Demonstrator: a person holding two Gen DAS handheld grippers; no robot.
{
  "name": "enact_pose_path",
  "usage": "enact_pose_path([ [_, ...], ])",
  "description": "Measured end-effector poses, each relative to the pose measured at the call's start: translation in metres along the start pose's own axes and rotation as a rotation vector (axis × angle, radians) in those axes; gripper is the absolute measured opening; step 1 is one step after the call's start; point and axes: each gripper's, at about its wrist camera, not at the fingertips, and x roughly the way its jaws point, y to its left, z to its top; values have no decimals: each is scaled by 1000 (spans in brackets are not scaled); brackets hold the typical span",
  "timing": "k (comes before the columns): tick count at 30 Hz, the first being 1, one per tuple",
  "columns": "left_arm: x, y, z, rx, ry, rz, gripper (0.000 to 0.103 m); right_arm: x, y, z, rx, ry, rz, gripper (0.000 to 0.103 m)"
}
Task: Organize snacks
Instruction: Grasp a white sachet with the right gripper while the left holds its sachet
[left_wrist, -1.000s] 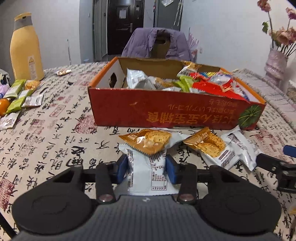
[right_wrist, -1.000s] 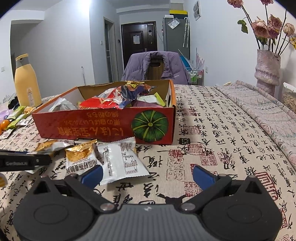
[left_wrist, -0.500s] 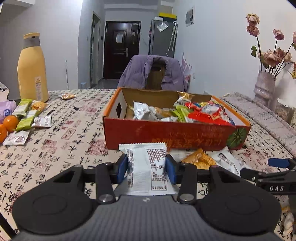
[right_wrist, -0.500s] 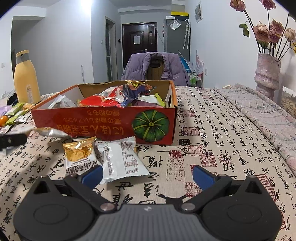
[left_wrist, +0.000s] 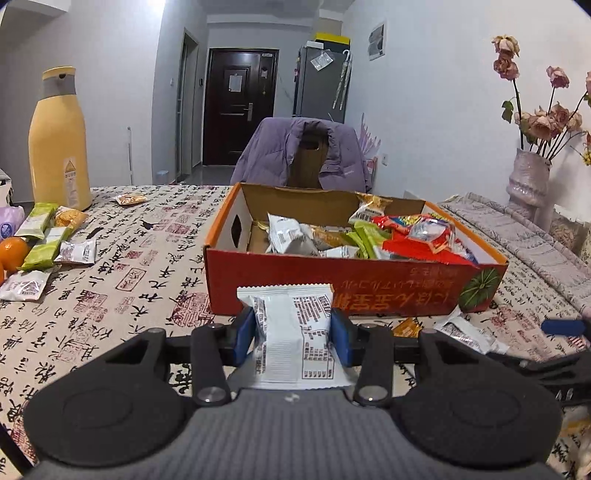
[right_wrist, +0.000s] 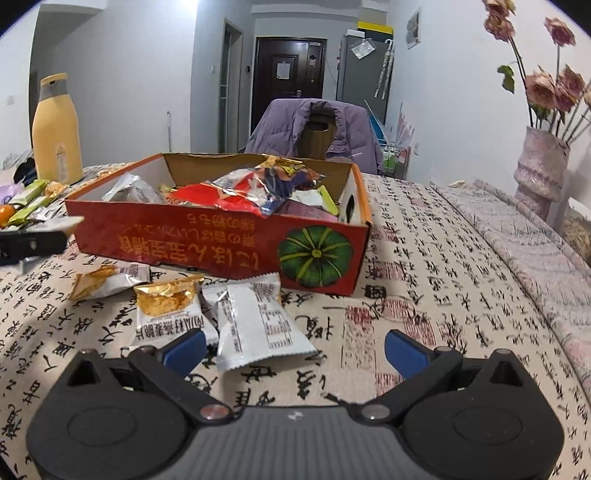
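Observation:
My left gripper (left_wrist: 292, 332) is shut on a white snack packet (left_wrist: 293, 332), held off the table in front of the red cardboard box (left_wrist: 354, 291). The box holds several mixed snacks (left_wrist: 369, 236). My right gripper (right_wrist: 293, 349) stands open low over the tablecloth; a white packet (right_wrist: 258, 325) lies between its fingers, untouched. A gold-topped packet (right_wrist: 166, 306) and another packet (right_wrist: 107, 280) lie to its left, before the box (right_wrist: 221, 247). The left gripper's finger (right_wrist: 33, 243) shows at the left edge of the right wrist view.
A yellow bottle (left_wrist: 59, 136) stands at the back left beside green bars (left_wrist: 40, 236), small packets and an orange (left_wrist: 13, 253). A vase of dried roses (left_wrist: 528, 184) sits at the right. A chair with a purple jacket (left_wrist: 306, 155) is behind the table.
My left gripper has lifted the white packet off the table and tilted up, so the loose packets beneath dropped out of its view. The right gripper has rolled slightly and stays open.

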Motion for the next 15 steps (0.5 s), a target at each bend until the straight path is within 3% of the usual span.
enact_pose_path([
  [4, 4, 2, -4, 0, 3, 2, 45, 14, 2, 14, -28, 46, -44, 103],
  [11, 9, 6, -7, -16, 25, -4, 45, 40, 12, 22, -52, 106, -16, 103],
  [15, 7, 6, -8, -19, 20, -6, 45, 50, 9, 17, 5, 122, 24, 102],
])
